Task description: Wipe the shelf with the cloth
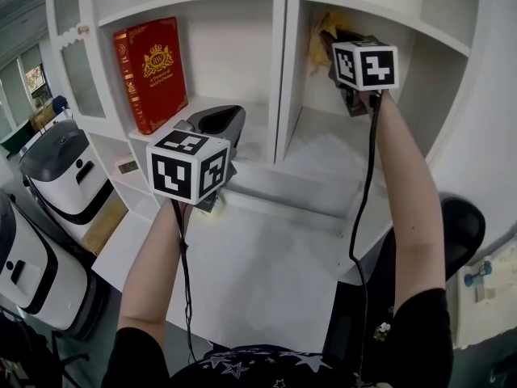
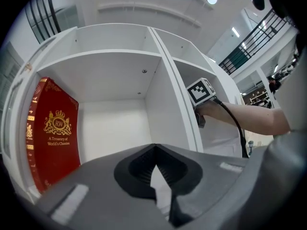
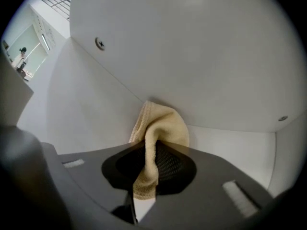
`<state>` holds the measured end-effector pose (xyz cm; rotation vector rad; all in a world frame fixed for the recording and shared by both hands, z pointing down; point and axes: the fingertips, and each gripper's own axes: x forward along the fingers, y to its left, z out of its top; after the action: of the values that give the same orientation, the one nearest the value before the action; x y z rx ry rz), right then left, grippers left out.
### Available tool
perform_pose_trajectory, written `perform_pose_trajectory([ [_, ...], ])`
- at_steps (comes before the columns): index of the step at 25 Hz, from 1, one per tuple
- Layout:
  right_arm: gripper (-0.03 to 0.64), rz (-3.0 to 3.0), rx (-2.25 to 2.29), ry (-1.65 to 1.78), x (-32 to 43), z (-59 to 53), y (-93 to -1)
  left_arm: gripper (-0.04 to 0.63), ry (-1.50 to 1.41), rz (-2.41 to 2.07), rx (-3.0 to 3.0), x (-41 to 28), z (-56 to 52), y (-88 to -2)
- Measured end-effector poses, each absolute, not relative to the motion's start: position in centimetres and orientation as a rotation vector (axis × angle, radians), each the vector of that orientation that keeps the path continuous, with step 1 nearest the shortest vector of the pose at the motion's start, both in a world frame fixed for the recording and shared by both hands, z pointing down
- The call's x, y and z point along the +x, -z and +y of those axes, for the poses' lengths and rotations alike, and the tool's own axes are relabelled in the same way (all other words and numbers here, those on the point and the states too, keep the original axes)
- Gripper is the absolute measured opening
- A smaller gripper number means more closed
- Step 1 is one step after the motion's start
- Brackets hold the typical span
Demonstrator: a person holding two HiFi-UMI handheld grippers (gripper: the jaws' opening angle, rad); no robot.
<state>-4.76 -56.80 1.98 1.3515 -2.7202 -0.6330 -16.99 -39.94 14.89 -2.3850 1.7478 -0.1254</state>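
Evidently the right gripper (image 3: 146, 178) is pinching the yellow cloth (image 3: 162, 128), pressing it against a white panel high in the shelf's (image 1: 321, 148) right compartment, presumably to wipe it. The left gripper (image 2: 154, 174) is hovering outside, pressed together (holding nothing).

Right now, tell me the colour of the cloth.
Pale yellow; the cloth shows best in the right gripper view.

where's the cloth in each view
Head view: cloth upper right, high inside the shelf, just left of the marker cube.
Left gripper view: not visible; only the marker cube shows, right of centre.
Right gripper view: cloth at centre, clamped in the right gripper, against the shelf wall.
Shared landmark: the marker cube, in head and left gripper views.
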Motion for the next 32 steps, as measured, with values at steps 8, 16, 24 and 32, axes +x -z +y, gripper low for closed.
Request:
perform_pose_trajectory([
  [8, 0.077, -2.866, 1.161, 0.632, -3.5, -49.8, -3.7, 0.000, 0.091, 1.794, -2.334, -15.8, -37.6, -15.1],
  [16, 0.077, -2.964, 0.860, 0.635, -5.9, -43.6, -6.6, 0.000, 0.094, 1.828, -2.316, -15.4, -36.2, -16.7],
  [24, 0.075, -2.869, 0.814, 0.746, -7.7, -40.9, -7.0, 0.001, 0.087, 1.839, -2.353, -15.7, -36.5, -17.9],
  [32, 0.074, -2.859, 0.871, 0.644, -7.9, -43.5, -8.3, 0.000, 0.086, 1.796, -2.384, -14.7, -37.2, -18.1],
])
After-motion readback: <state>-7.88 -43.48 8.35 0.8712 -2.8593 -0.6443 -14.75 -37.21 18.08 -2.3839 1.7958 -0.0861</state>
